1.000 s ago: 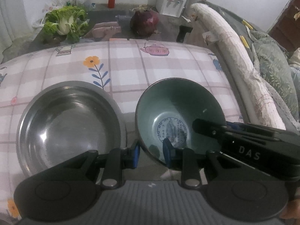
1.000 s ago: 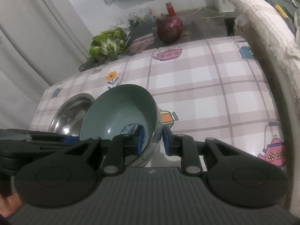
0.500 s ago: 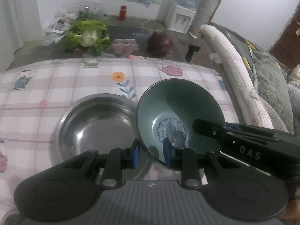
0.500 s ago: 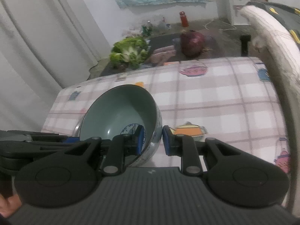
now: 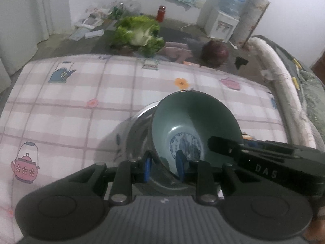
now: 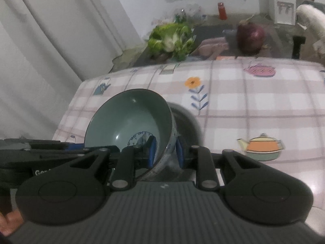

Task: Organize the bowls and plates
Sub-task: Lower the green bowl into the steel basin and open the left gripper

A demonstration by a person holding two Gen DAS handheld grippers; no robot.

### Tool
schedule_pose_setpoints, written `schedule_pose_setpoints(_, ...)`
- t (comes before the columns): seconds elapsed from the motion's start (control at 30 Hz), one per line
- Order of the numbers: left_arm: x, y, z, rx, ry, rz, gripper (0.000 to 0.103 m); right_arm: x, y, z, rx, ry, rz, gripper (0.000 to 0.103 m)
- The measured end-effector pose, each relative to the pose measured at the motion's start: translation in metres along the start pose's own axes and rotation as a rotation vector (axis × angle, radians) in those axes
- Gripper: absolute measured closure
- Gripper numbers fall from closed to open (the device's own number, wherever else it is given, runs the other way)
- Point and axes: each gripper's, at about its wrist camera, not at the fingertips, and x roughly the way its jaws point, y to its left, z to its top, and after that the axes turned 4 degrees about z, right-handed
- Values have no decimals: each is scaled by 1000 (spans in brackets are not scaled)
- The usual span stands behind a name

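Both claws pinch the green bowl [image 5: 195, 126] by its rim: left claw [image 5: 163, 167] on one side, right claw [image 6: 165, 152] on the other. It hangs tilted (picture inside) over the metal bowl [image 5: 140, 134] on the counter [image 5: 71, 109].

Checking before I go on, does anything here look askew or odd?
The green bowl is tilted steeply, rim pinched on opposite sides by the left gripper and the right gripper, above the steel bowl. Vegetables lie on the floor beyond the table. Nothing looks spilled or broken.
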Motion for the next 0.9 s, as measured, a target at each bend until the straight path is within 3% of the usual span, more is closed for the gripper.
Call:
schedule_pose_setpoints(0.2,23,16,-2,-11,39,-20,77,30,1,-3,4,44,-13,82)
schedule_pose_setpoints(0.6,38,22,-4,-14,63,-53,75,53,-3,-7,0,69,-55,82)
schedule_pose_setpoints(0.73,36,22,-5,-18,63,-65,67,50,-3,-6,-2,65,-62,79)
schedule_pose_setpoints(0.8,31,22,-5,-23,60,-88,60,47,-4,-5,17,69,-45,71)
schedule_pose_setpoints(0.87,21,24,-5,-29,41,-98,52,43,-6,-3,49,69,-27,54)
schedule_pose_setpoints(0.9,16,24,-5,-29,30,-104,42,41,-6,-2,55,65,-32,50)
